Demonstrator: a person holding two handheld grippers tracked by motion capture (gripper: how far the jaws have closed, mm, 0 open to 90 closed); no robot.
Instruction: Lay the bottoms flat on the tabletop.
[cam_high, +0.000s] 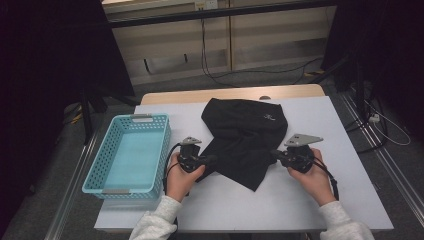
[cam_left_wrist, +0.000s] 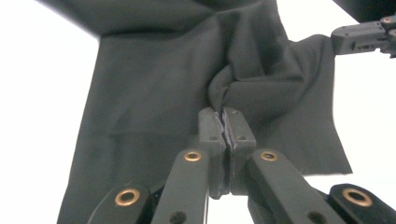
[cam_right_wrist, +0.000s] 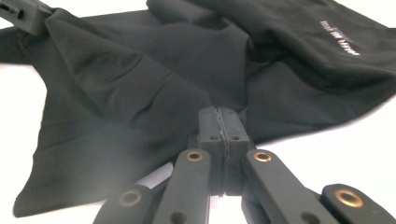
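Both grippers are engaged on one black garment (cam_high: 245, 140), which lies on the white table (cam_high: 310, 200) with its bulk toward 12 o'clock and a loose lower flap pointing toward 6 o'clock.

**Gripper state.** Your left gripper (cam_high: 209, 160) has its jaws pressed together on a gathered fold of the cloth; in the left gripper view (cam_left_wrist: 226, 126) the fabric bunches into a ridge that runs straight into the pinch. Your right gripper (cam_high: 274, 154) is likewise clamped on the garment's opposite edge; in the right gripper view (cam_right_wrist: 219, 122) the jaws meet with a thin layer of fabric between them.

**Key relation.** The two pinch points sit at 9 o'clock and 3 o'clock of the flap, roughly level with each other. The garment's long axis runs from 12 to 6 o'clock, across the line joining your grippers. The cloth between the pinches is slack, not taut. Neither hand is clearly nearer: each already holds its own side.

**Basket.** The light blue mesh basket (cam_high: 160, 150) stands at 9 o'clock of your left gripper, just beside that hand. If the garment is bound for it, travel is likely toward 9 o'clock, with the left hand leading.

**Count.**
- Garments: one, bearing a small light logo (cam_high: 269, 117).
- Baskets: one, with nothing in it.
- Grippers: two, both pinching cloth.
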